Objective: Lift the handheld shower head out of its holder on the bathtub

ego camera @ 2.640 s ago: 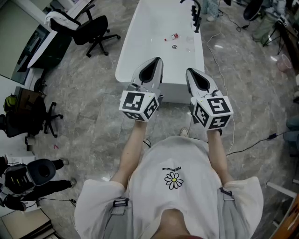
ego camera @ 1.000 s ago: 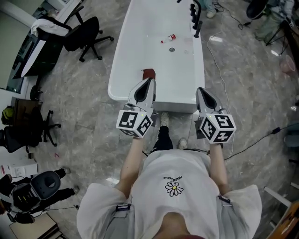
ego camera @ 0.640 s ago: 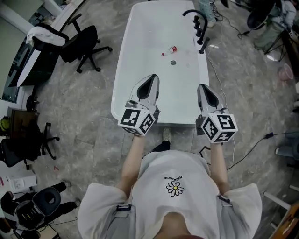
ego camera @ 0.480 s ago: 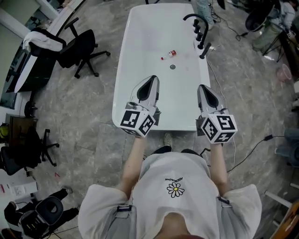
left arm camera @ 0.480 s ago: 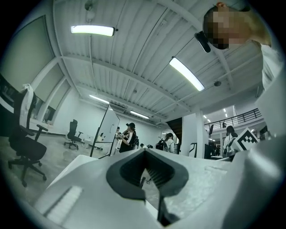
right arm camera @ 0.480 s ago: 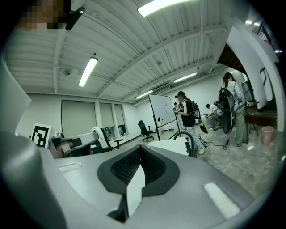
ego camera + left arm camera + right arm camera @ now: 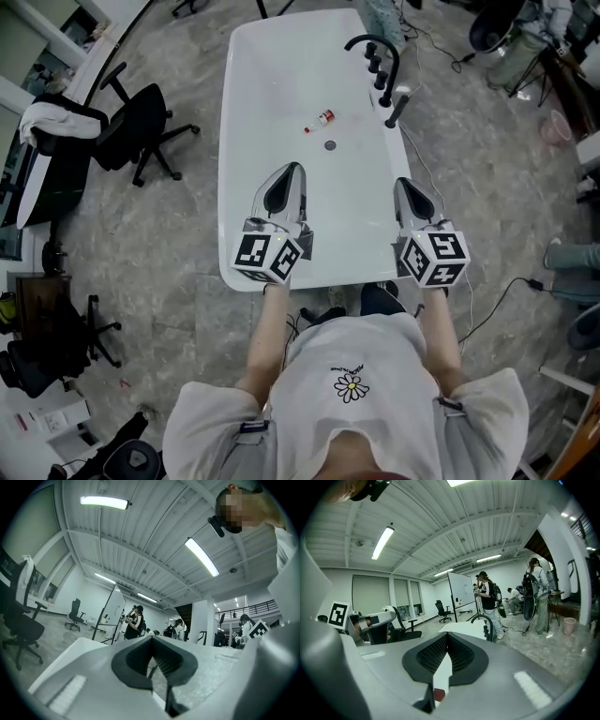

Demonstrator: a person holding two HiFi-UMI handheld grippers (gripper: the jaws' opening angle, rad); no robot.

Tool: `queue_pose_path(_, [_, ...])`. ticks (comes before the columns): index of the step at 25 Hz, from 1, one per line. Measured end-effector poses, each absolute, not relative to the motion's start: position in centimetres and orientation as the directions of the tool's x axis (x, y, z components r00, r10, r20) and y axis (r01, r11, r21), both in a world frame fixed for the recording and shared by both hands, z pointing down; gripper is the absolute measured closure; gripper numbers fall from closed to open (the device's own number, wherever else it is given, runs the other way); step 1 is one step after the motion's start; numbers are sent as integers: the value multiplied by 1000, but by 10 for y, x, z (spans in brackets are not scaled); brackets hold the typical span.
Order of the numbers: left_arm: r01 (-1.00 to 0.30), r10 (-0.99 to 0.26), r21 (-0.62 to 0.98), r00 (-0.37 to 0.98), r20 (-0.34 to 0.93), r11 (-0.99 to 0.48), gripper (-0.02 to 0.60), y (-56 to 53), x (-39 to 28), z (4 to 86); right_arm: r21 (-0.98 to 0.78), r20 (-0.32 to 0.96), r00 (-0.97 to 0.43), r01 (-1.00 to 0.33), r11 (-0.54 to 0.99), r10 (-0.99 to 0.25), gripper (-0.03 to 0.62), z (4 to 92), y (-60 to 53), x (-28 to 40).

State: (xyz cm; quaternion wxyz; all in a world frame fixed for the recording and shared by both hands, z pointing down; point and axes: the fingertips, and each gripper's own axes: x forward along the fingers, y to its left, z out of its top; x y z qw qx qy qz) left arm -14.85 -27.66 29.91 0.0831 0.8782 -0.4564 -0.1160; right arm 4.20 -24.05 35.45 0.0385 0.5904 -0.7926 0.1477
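Note:
The white bathtub [image 7: 239,187] stretches away from me in the head view. On its right rim stand a black arched faucet [image 7: 371,45] and the dark handheld shower head [image 7: 395,108], upright in its holder. A small red-and-white bottle [image 7: 322,118] lies inside near the drain [image 7: 330,145]. My left gripper [image 7: 289,169] hangs over the tub's near end, shut and holding nothing. My right gripper [image 7: 405,184] is over the near right rim, shut and holding nothing, well short of the shower head. In the right gripper view the faucet [image 7: 483,619] shows beyond the right gripper [image 7: 446,635]. The left gripper [image 7: 152,638] faces the room.
Black office chairs [image 7: 141,131] stand on the stone floor left of the tub, one draped with white cloth [image 7: 56,120]. Cables [image 7: 441,220] run along the floor on the right, with a pink bin [image 7: 555,127] further out. Several people [image 7: 487,597] stand beyond the tub.
The person has walked up to the tub. It has come closer, and both grippers now sit over its near end instead of the floor. Both stay shut.

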Motion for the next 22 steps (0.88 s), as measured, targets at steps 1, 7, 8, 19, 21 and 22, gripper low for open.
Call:
queue_pose_path(1, [-786, -824, 250, 551, -129, -565, 581, -284, -146, 299, -181, 238, -297, -949, 258, -925, 569, 356, -250, 48])
queue_pose_path(7, [-816, -838, 191, 535, -107, -546, 581, -332, -117, 304, -127, 264, -275, -960, 249, -924, 549, 375, -331, 94])
queue_pose_path(8, [-816, -837, 187, 537, -103, -546, 581, -341, -112, 308, -127, 272, -273, -961, 247, -923, 529, 383, -349, 103])
queue_pose_path(19, [-768, -769, 52, 638, -30, -639, 581, -440, -20, 458, -17, 518, -146, -987, 160, -843, 375, 619, -536, 209])
queue_pose_path(21, [-765, -768, 76, 641, -19, -640, 581, -442, -12, 488, -1, 546, -126, -989, 149, -828, 362, 653, -554, 211])
queue_pose_path(22, [-767, -771, 96, 636, -12, -634, 581, -438, -10, 501, -1, 566, -124, -989, 149, -815, 356, 670, -558, 209])
